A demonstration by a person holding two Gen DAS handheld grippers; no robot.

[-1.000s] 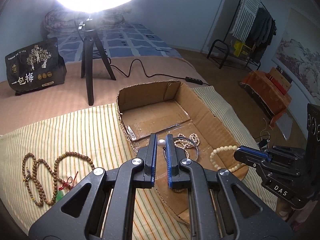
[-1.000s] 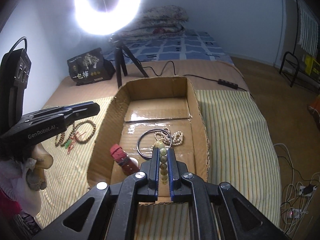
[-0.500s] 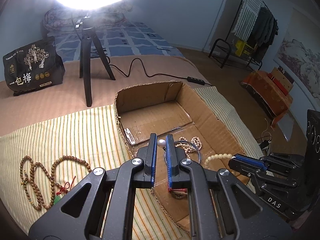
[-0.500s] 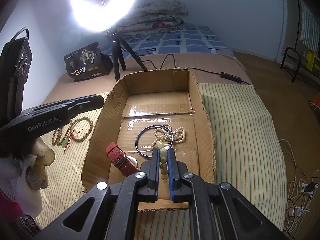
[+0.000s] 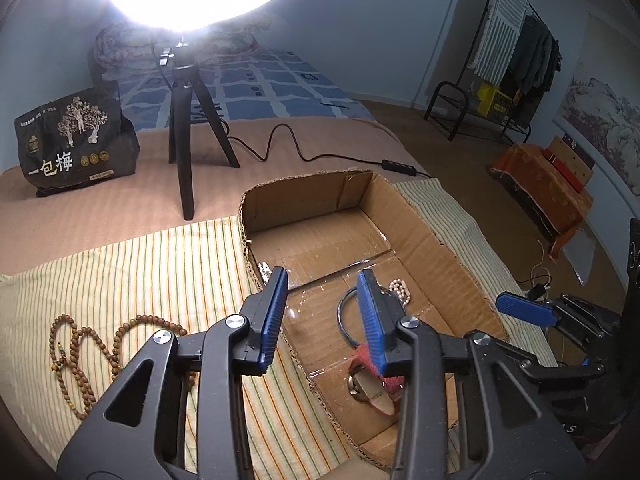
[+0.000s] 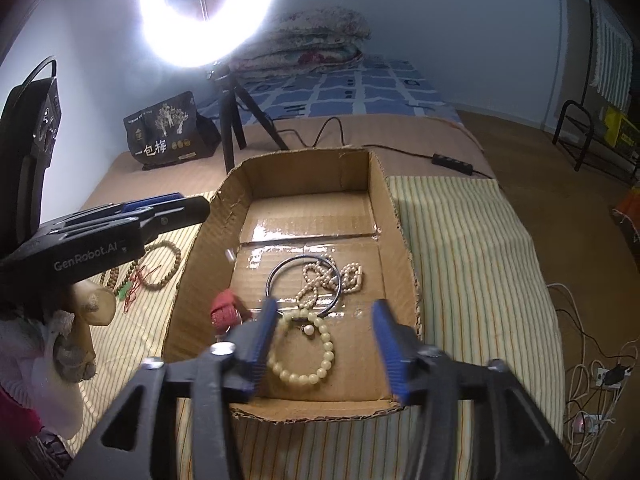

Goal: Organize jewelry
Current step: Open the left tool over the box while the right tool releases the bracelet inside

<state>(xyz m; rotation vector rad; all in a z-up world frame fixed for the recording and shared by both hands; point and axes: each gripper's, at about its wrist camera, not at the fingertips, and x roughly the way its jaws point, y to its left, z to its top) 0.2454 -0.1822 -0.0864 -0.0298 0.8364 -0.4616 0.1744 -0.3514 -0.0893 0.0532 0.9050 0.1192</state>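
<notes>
Beads of the wooden necklace [image 5: 86, 354] near the striped cloth's [image 5: 160, 272] left edge looked light, limp and slippery, best pinched mid-strand; left gripper [image 5: 322, 312] and right gripper [image 6: 324, 334] both gaped empty.

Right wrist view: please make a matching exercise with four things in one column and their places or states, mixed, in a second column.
Things:
1. round bracelet of pale cream beads
2. long string of brown wooden beads
3. thin dark metal bangle
4. right tongs

Places or states:
A. on the striped cloth, outside the cardboard box
B. open, holding nothing
C. on the box floor, nearest the camera
D. on the box floor, overlapping the small pearl strand

Pairs: 1-C, 2-A, 3-D, 4-B
</notes>
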